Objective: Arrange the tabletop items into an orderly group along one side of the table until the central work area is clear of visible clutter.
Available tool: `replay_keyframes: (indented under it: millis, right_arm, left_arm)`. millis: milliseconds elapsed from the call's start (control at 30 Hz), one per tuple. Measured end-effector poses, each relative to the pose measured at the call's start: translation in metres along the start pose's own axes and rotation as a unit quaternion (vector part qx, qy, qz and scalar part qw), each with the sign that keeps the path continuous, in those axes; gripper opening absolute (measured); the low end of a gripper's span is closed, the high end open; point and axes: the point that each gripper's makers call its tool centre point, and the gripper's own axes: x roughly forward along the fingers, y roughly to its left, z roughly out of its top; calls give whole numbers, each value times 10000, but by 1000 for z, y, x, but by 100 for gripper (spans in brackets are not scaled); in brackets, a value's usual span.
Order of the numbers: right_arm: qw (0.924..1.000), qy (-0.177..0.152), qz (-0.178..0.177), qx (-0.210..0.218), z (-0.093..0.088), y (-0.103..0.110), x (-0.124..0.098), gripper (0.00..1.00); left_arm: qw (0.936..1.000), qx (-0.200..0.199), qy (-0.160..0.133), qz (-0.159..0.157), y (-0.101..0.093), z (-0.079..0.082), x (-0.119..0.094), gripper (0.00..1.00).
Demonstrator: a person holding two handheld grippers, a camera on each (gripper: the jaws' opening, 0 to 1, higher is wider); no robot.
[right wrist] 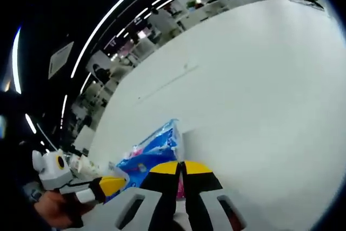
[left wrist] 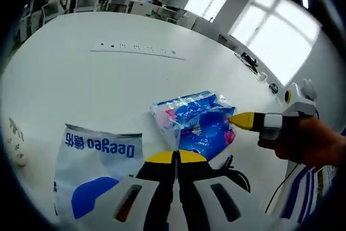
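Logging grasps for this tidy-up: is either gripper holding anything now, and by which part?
The right gripper is shut on the blue and pink plastic packet, pinching its edge. The left gripper is shut, holding nothing visible.

Bright, even daylight; strong fisheye distortion in both views.

Large windows far beyond the left claw overexpose to white. Ceiling strip lights curve with edge distortion. The white counter shows soft glare and faint shadows. Both claws appear soft-focused close to the lens; far background detail blurs.
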Motion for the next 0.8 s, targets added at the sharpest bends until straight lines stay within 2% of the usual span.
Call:
replay_keyframes:
  millis: [233, 400, 600, 800]
  right_arm:
    - [9999, 34, -98, 1, -1, -6, 4, 0]
    - [9999, 56, -138, -7, -1, -9, 5, 1]
    - [9998, 3, -195, 16, 3, -8, 4, 1]
    - [9998, -1, -165, 85, 3, -6, 1, 4]
  left_arm:
    - [10000, 19, 60, 13, 1, 2, 6, 0]
    - [9996, 221, 150, 51, 0, 0, 7, 0]
    - [9995, 242, 198, 20, -2, -2, 5, 5]
    - [9998, 199, 100, 12, -3, 6, 2, 9]
